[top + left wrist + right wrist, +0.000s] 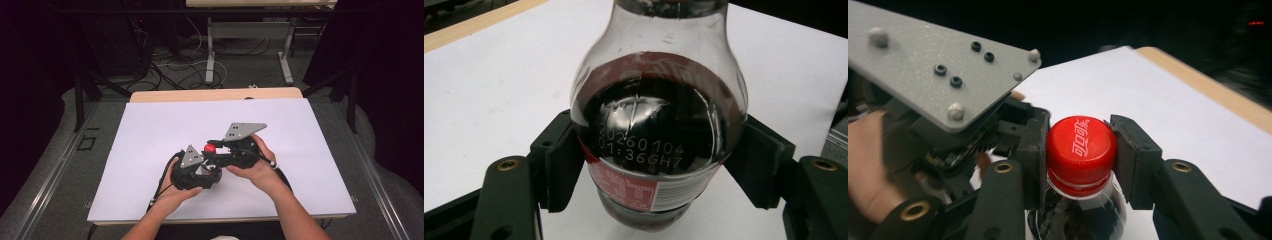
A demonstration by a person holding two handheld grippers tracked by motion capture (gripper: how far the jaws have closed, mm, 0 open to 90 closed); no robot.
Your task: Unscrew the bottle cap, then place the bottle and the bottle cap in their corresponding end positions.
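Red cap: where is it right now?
The red cap sits on the cola bottle near the middle of the white table, clamped by the right hand-held gripper; the left hand-held gripper holds the bottle's body.

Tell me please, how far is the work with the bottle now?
Done: the left claw is clamped on the body of the cola bottle, holding it over the white table. In hand: the right claw is closed around the red cap, as if to twist it. Left: the cap looks fully seated on the neck, so the opening itself seems not yet done.
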